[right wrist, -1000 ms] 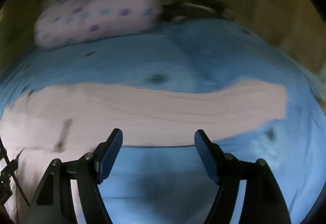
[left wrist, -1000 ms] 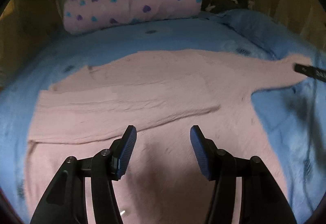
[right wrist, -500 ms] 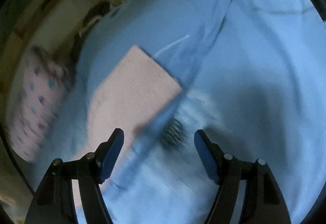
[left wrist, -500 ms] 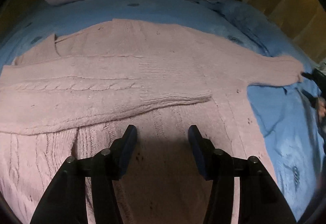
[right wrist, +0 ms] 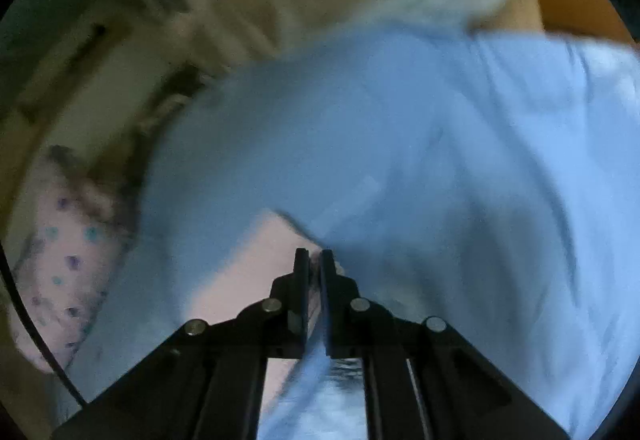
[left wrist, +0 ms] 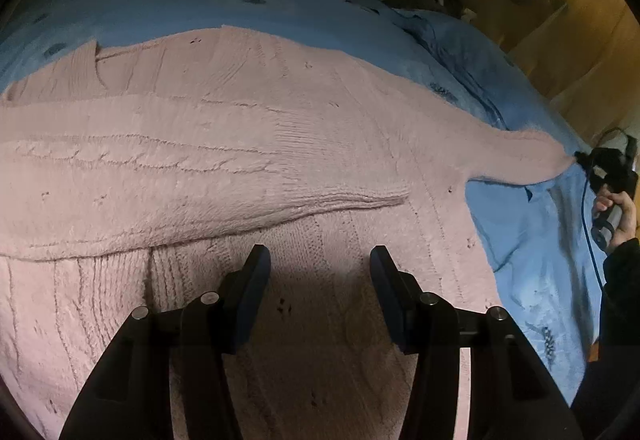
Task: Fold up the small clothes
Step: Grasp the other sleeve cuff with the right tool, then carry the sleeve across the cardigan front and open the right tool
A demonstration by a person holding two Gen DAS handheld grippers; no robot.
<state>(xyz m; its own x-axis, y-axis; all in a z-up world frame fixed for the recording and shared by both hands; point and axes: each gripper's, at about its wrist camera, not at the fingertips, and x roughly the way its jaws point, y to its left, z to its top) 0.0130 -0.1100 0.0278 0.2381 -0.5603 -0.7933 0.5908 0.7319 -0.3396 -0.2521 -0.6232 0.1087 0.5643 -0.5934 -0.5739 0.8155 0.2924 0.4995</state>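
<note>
Pink sweater [left wrist: 248, 143] flat on bed [left wrist: 280, 5], one sleeve folded across. Right gripper [right wrist: 314, 260] jaws just closed, seemingly on far cuff [left wrist: 556, 159]. Left gripper [left wrist: 318, 260] jaws apart, empty. Most folds remain.

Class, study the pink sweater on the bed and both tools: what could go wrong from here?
1. The right tool has just closed at the sleeve cuff; it may have pinched the blue sheet too, dragging bedding along.
2. The left tool hangs open over the sweater, so pulling the sleeve could shift it.
</note>
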